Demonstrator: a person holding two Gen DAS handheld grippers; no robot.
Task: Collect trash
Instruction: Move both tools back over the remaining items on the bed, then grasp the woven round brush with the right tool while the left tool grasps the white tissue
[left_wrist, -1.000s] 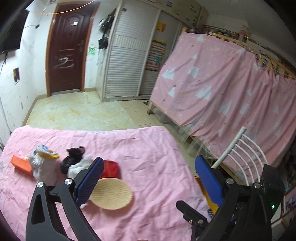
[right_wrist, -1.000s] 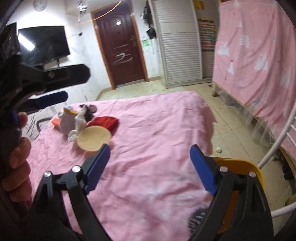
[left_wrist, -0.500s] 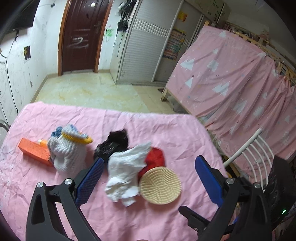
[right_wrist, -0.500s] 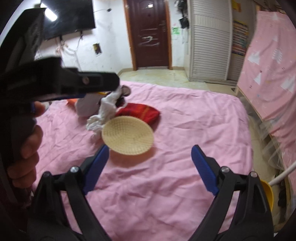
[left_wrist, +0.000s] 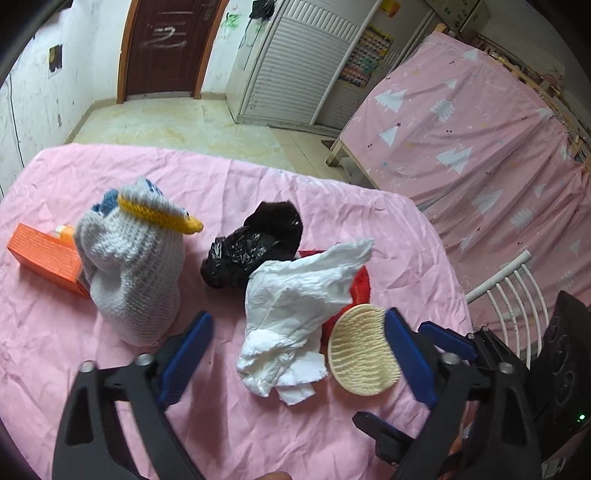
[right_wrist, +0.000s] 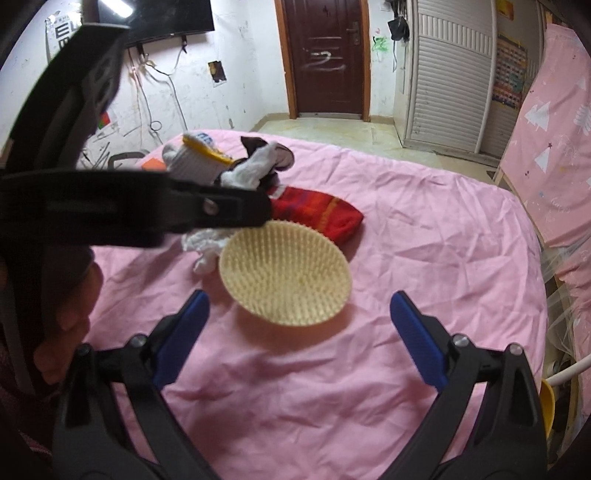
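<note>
A crumpled white tissue (left_wrist: 295, 317) lies on the pink bedsheet (left_wrist: 258, 192), with a crumpled black plastic bag (left_wrist: 255, 243) behind it. My left gripper (left_wrist: 295, 354) is open, its jaws either side of the tissue's near end, just above the sheet. The tissue also shows in the right wrist view (right_wrist: 251, 170), partly hidden by the left gripper's body. My right gripper (right_wrist: 295, 325) is open and empty, a little short of a cream spiked round pad (right_wrist: 284, 273).
A grey knitted hat with a yellow rim (left_wrist: 136, 266) stands left of the tissue, an orange box (left_wrist: 44, 254) behind it. A red cloth (right_wrist: 317, 214) lies behind the pad (left_wrist: 362, 354). A white chair back (left_wrist: 509, 288) and pink-curtained bunk (left_wrist: 480, 147) are to the right.
Both grippers have moved forward and lower toward the pile. The left gripper now straddles the tissue; the right has closed in on the round pad.
</note>
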